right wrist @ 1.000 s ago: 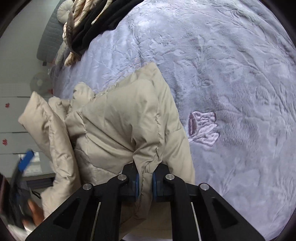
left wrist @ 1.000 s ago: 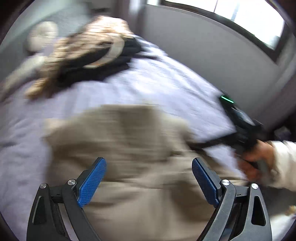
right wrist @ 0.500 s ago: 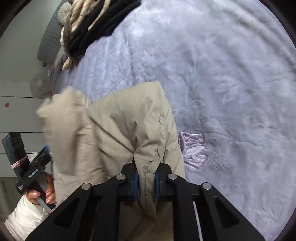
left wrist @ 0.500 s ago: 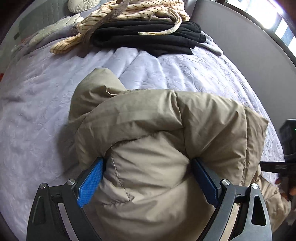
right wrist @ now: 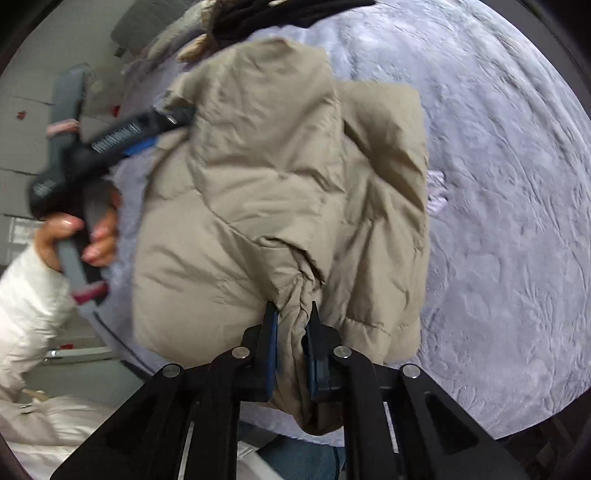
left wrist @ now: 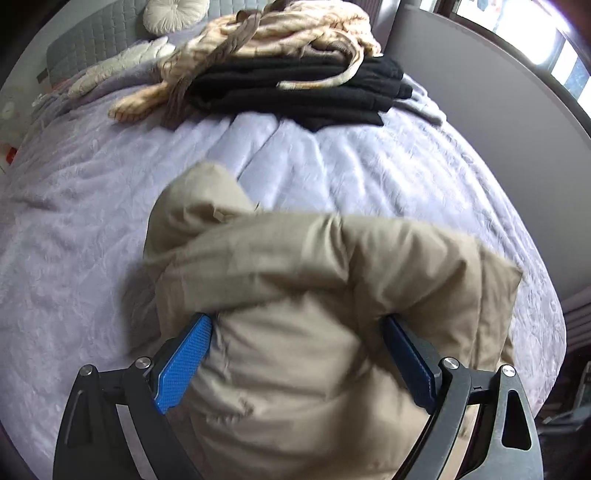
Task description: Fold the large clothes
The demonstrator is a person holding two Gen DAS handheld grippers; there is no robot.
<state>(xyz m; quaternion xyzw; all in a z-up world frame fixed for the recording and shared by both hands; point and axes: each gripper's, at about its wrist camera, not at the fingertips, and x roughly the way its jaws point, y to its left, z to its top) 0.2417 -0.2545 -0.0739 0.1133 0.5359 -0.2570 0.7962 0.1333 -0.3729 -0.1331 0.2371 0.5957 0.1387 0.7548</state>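
A beige puffer jacket [left wrist: 306, 295] lies bunched on the lilac bed cover [left wrist: 92, 206]. My left gripper [left wrist: 295, 350] is wide open, its blue pads on either side of a puffy fold of the jacket. In the right wrist view the jacket [right wrist: 280, 192] is folded over itself, and my right gripper [right wrist: 293, 325] is shut on a gathered edge of it. The left gripper [right wrist: 147, 125] shows there at the jacket's far left side, held by a hand.
A pile of black and cream-striped clothes [left wrist: 288, 74] lies at the head of the bed, with a round cushion [left wrist: 173, 14] and grey headboard behind. A grey wall [left wrist: 498, 122] runs along the bed's right side. The bed edge [right wrist: 332, 439] is close below my right gripper.
The right gripper has carried its jacket edge up and over, so the jacket now lies doubled. The left gripper has come onto the jacket, which now bulges between its open fingers.
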